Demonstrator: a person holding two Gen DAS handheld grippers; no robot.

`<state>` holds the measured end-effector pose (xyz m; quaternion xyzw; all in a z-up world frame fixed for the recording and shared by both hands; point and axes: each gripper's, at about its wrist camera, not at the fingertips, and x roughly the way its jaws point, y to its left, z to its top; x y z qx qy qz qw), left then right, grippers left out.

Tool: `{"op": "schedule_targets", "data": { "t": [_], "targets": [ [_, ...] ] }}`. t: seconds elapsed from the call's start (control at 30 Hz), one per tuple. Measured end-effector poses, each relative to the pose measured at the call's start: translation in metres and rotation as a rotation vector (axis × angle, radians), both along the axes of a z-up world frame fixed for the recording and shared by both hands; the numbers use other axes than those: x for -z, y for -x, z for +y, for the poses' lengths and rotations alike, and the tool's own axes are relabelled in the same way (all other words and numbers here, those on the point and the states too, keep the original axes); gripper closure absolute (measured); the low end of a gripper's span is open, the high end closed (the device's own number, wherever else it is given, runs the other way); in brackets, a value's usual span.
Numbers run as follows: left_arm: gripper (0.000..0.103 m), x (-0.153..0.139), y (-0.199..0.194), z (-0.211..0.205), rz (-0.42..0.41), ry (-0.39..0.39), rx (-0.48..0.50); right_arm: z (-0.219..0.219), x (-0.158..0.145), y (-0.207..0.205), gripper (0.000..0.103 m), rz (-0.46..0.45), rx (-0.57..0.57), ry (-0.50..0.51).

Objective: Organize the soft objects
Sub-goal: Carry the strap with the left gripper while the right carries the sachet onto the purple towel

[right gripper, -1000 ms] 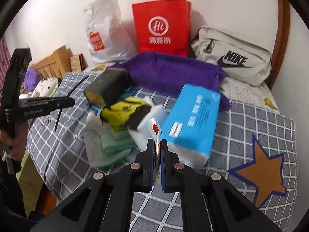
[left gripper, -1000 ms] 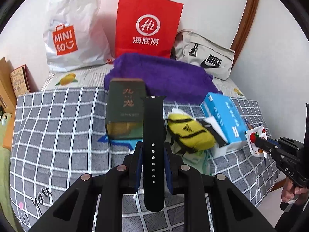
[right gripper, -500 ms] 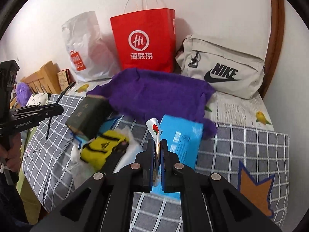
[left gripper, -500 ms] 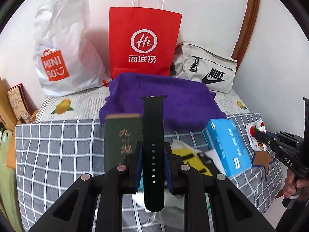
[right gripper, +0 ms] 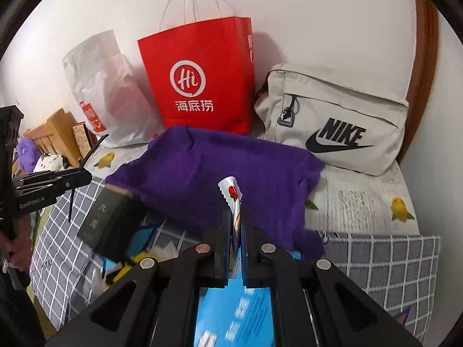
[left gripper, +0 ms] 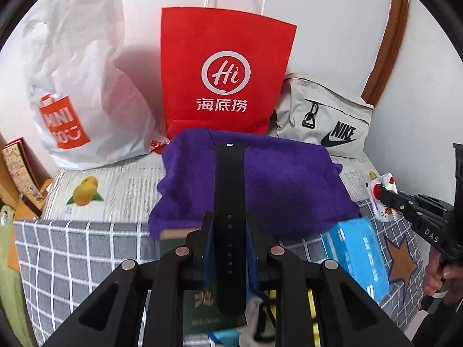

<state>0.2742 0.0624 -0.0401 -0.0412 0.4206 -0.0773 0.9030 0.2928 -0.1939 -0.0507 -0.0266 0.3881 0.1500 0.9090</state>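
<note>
Left claw [left gripper: 228, 240] clamps a black watch strap [left gripper: 230, 202] across its width; the strap sticks straight out toward 12 o'clock, its tip over the purple towel [left gripper: 275, 179]. Right claw [right gripper: 236, 231] is pinched tight on a small white sachet with a red strawberry print [right gripper: 231, 193], which pokes up between the pads.

In the left wrist view the right claw and sachet [left gripper: 382, 190] show at 3 o'clock, held by a hand [left gripper: 442, 274] at the lower right edge. In the right wrist view the left claw [right gripper: 86, 173] shows at 9 o'clock with the strap seen edge-on as a thin black line.

The bed [left gripper: 72, 254] carries a grey checked cover. Purple towel lies at centre, toward the wall. Behind it, at 12 o'clock, a red Hi paper bag [left gripper: 225, 72] stands upright against the wall. White Miniso plastic bag [left gripper: 75, 86] at 10 o'clock. Beige Nike pouch [right gripper: 332, 115] at 1–2 o'clock, leaning on the wall.

Near edge of the towel: dark green box [right gripper: 110, 217] at 8 o'clock in the right view, tilted. Blue tissue pack [left gripper: 358, 254] at 4 o'clock in the left view, just beside the towel. A yellow item [right gripper: 136, 263] peeks out below the green box, mostly hidden.
</note>
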Motion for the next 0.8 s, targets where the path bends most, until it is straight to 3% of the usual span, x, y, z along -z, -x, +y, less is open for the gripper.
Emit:
{"op": "schedule_targets", "data": {
  "t": [0.33, 0.8],
  "targets": [
    [0.083, 0.015, -0.062, -0.005, 0.032, -0.028, 0.011, -0.004, 0.013, -0.065, 0.097, 0.028, 0.025, 0.017],
    [0.083, 0.057, -0.131, -0.011, 0.148, -0.021, 0.005, -0.012, 0.054, -0.141, 0.097, 0.106, 0.05, 0.095]
  ]
}}
